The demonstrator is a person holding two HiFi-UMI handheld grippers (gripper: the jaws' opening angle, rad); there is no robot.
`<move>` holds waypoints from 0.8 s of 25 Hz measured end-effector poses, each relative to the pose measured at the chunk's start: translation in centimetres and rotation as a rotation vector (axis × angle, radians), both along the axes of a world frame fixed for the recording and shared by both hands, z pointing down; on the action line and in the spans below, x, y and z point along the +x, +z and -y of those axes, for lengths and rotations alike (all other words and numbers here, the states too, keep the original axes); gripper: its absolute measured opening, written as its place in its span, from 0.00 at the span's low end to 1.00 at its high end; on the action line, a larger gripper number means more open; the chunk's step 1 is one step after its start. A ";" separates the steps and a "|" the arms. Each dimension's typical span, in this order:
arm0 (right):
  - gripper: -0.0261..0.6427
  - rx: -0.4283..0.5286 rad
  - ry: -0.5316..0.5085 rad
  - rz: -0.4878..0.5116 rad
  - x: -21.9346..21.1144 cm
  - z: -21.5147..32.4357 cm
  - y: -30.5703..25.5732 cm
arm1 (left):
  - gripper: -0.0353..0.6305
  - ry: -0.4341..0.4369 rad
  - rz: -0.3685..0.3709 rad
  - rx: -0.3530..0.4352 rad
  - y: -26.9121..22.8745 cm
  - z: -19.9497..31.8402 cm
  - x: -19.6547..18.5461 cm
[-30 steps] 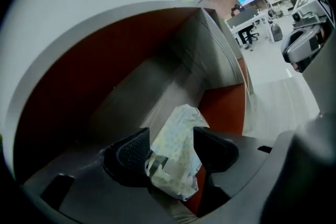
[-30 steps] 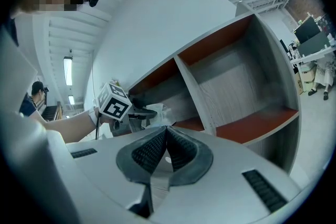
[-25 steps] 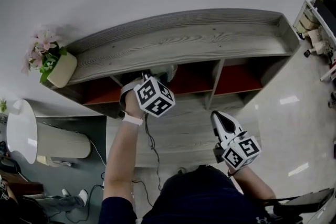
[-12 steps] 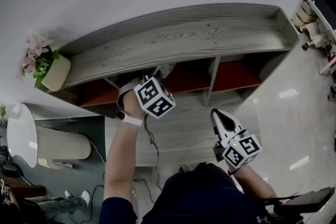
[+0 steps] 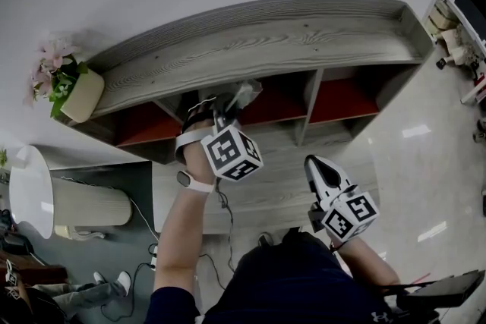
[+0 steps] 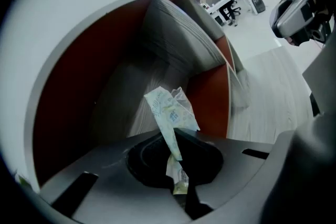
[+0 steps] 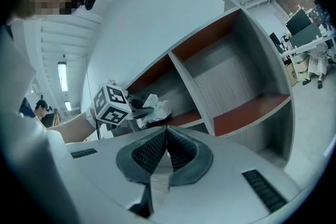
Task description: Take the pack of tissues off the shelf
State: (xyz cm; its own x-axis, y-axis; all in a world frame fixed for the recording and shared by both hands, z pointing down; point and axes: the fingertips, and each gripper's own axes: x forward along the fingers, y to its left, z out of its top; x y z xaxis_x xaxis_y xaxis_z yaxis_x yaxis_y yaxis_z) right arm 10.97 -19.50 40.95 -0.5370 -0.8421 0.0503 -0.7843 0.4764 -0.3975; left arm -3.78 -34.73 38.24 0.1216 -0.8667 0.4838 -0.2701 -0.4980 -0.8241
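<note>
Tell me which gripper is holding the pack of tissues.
The left gripper: its jaws have just closed on the pack of tissues at the shelf. The right gripper is shut on nothing.

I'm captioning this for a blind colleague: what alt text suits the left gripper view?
The left gripper has just closed its tongs on a crumpled pack of tissues, which sticks up from between them. Behind it is a shelf compartment with red walls and a grey wood-grain floor.
</note>
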 end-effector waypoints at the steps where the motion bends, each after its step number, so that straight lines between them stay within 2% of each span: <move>1: 0.06 0.000 -0.001 -0.001 -0.2 -0.2 0.0 | 0.08 0.005 -0.006 0.014 -0.4 -0.5 0.0; 5: 0.06 0.003 -0.005 -0.006 -0.8 -1.1 -0.1 | 0.08 0.020 -0.051 0.047 -1.4 -2.3 0.0; 11: 0.06 -0.004 -0.006 -0.018 -1.4 -2.5 0.1 | 0.08 0.029 -0.078 0.053 -1.4 -5.6 -0.8; 20: 0.06 -0.012 -0.014 -0.032 -2.7 -3.9 0.4 | 0.08 0.049 -0.158 0.080 -1.5 -10.2 -1.4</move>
State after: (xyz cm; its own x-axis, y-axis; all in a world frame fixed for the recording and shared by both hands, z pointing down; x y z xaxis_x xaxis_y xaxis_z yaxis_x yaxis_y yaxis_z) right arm 8.26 -15.63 41.35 -0.5466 -0.8338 0.0777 -0.7898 0.4825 -0.3786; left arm -5.15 -24.52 36.78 0.2336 -0.8927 0.3853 -0.3767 -0.4484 -0.8106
